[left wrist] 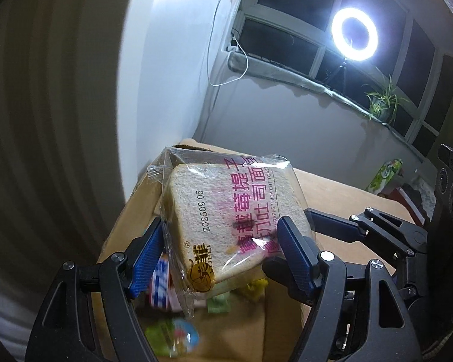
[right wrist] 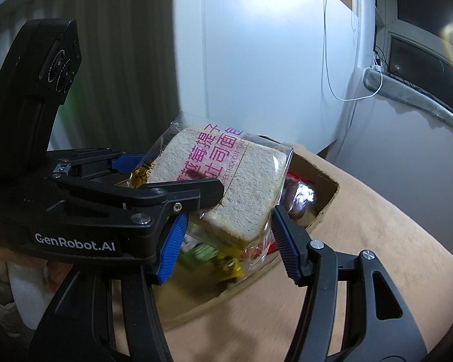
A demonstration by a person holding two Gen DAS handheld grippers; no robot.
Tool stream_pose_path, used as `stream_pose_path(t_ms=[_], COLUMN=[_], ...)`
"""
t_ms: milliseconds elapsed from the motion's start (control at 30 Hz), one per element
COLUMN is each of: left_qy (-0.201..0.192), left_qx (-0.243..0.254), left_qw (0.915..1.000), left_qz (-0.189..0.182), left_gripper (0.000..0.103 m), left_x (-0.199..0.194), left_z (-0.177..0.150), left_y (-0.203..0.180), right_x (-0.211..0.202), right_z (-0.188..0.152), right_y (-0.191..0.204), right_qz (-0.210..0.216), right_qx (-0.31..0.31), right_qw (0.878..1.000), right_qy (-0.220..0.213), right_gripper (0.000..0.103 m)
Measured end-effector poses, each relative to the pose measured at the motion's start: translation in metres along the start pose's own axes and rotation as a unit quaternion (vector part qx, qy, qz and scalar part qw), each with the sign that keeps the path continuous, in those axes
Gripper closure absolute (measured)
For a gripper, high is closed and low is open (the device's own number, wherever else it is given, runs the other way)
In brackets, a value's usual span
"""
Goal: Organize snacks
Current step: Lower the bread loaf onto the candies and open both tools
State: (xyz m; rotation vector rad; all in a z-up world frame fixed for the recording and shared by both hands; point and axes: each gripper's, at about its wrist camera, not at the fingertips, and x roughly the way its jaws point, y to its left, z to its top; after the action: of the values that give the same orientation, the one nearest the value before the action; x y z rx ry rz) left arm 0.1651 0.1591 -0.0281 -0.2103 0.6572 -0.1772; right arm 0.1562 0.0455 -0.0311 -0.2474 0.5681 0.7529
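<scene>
left gripper [left wrist: 223, 250] squeezes the bread pack [left wrist: 226, 211] | right gripper [right wrist: 226, 241] jaws wide, around its corner, pads not pressing | cardboard box [right wrist: 323, 208] of snacks underneath

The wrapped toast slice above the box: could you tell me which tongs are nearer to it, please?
Left. The left tongs are shut on the wrapped toast slice, holding it over the cardboard box. The right tongs sit open just below it, pads either side but not gripping.
</scene>
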Motion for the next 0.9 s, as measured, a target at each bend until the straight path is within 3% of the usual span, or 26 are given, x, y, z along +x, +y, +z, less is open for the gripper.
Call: stream_pose_path(t_ms=[100,133,200,267,333,533,600,900], left_qy=[-0.003,0.003,0.037,0.016,0.008,-0.010,-0.025,-0.068], left_qx=[0.001,0.003,-0.014,-0.004,0.005,0.006,0.011,0.018], left_qw=[0.9999,0.9995,0.9973,0.9980,0.9978,0.9969,0.9963,0.9908], left_qz=[0.012,0.032,0.062,0.061,0.066,0.078,0.081,0.116], left_gripper=[0.024,0.023,0.023,0.023,0.022,0.022,0.022,0.020], left_x=[0.017,0.028,0.038,0.023,0.010,-0.030,-0.049,-0.090], left_z=[0.007,0.008,0.007,0.002,-0.006,-0.024,-0.028,-0.028], left_y=[0.002,0.003,0.006,0.000,-0.004,-0.012,-0.017,-0.020], right_x=[0.014,0.020,0.042,0.043,0.027,-0.002,-0.010,-0.048], right_z=[0.004,0.004,0.003,-0.001,-0.009,-0.027,-0.031,-0.034], right_y=[-0.012,-0.016,-0.023,-0.026,-0.027,-0.022,-0.020,0.003], right_qz=[-0.004,-0.008,-0.029,-0.047,-0.030,-0.040,-0.040,-0.044], right_qx=[0.003,0.005,0.010,0.019,0.033,0.045,0.047,0.043], right_qw=[1.000,1.000,0.999,0.998,0.999,0.998,0.998,0.998], right_qy=[-0.003,-0.005,0.033,0.039,0.023,0.013,0.010,-0.012], right_gripper=[0.043,0.041,0.035,0.035,0.034,0.032,0.026,0.014])
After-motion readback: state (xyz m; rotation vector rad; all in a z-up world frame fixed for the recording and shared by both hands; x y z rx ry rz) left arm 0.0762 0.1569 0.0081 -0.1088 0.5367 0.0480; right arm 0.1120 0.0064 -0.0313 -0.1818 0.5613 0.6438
